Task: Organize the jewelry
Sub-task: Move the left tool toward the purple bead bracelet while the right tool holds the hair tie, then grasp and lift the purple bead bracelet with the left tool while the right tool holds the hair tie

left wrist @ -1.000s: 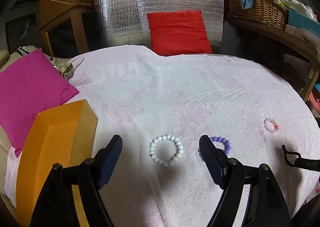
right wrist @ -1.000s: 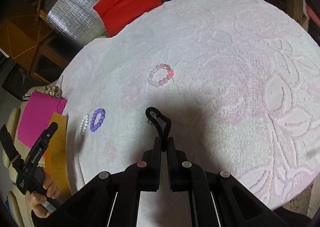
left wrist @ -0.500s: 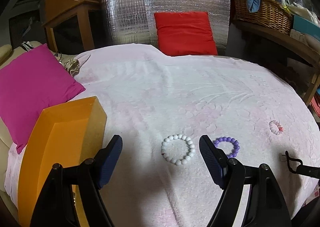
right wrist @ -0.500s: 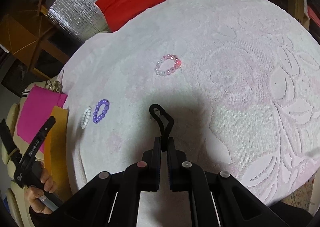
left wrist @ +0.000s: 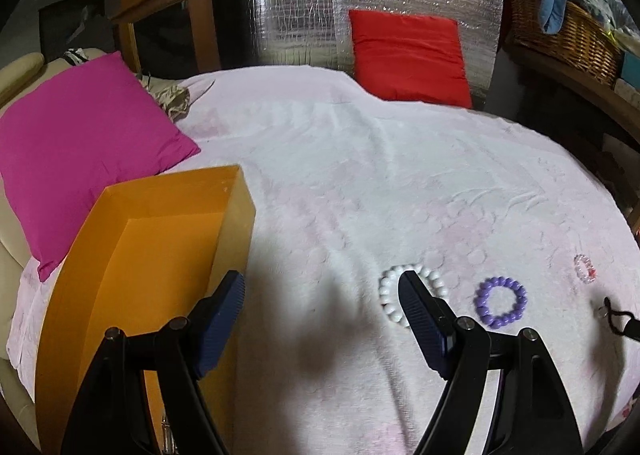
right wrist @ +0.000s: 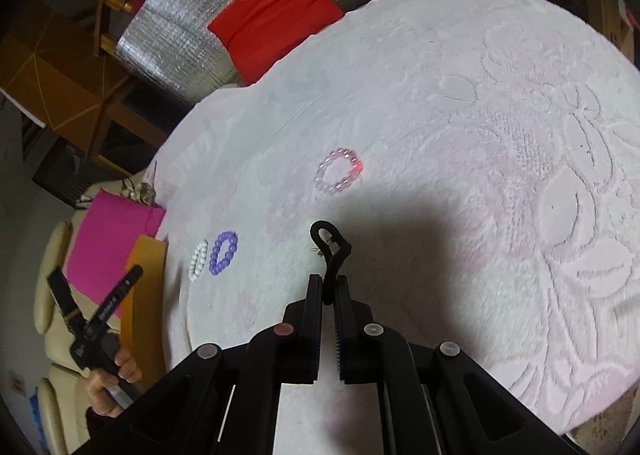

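Two tools: left tool (left wrist: 320,299) gapes; right tool (right wrist: 328,295) pinches a black cord (right wrist: 330,245), which may slip out.

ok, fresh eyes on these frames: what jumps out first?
The open orange cardboard box at the left edge of the pale pink embossed blanket, beside the left claw, which is open. Next, the white bead bracelet and purple bead bracelet lying side by side. The right claw pinches a thin black looped cord.

box (left wrist: 160,239) left on blanket (left wrist: 360,183), three bracelets (left wrist: 500,301) right
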The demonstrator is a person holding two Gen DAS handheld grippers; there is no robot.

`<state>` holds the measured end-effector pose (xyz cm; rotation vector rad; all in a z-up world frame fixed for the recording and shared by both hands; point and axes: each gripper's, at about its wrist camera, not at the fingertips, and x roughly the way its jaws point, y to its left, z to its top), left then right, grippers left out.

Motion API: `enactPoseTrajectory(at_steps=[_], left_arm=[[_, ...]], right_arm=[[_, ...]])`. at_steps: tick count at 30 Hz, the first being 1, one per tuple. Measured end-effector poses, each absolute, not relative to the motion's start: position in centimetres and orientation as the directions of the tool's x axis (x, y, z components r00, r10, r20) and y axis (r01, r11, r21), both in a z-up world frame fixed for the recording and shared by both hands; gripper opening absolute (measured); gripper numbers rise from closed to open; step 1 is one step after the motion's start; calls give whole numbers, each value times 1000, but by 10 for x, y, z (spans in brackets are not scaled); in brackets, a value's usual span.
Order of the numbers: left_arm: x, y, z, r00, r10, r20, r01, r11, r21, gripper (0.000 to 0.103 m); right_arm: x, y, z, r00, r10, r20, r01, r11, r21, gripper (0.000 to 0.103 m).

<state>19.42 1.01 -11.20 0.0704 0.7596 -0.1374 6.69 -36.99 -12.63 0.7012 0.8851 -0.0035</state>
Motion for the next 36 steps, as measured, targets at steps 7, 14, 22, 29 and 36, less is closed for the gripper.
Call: enactPoseTrajectory(at_steps=[7, 14, 22, 29, 36], left_arm=[[185, -27, -117, 699, -180, -692, 287, 957, 41, 80], [174, -77, -122, 656, -258, -709, 431, 900, 72, 79], [177, -88, -132, 603, -279, -747, 444, 896, 23, 79], [178, -89, -137, 538, -349, -767, 480, 875, -62, 79], [180, -94, -143, 508, -371, -777, 486, 869, -97, 79]], right_arm=[[69, -388, -134, 655, 333, -678, 284, 723, 629, 6], [67, -395, -136, 643, 325, -693, 298, 728, 618, 8], [67, -407, -138, 636, 313, -706, 348, 700, 623, 9], [66, -415, -145, 623, 312, -717, 399, 662, 635, 25], [71, -407, -149, 614, 314, -724, 394, 672, 627, 25]])
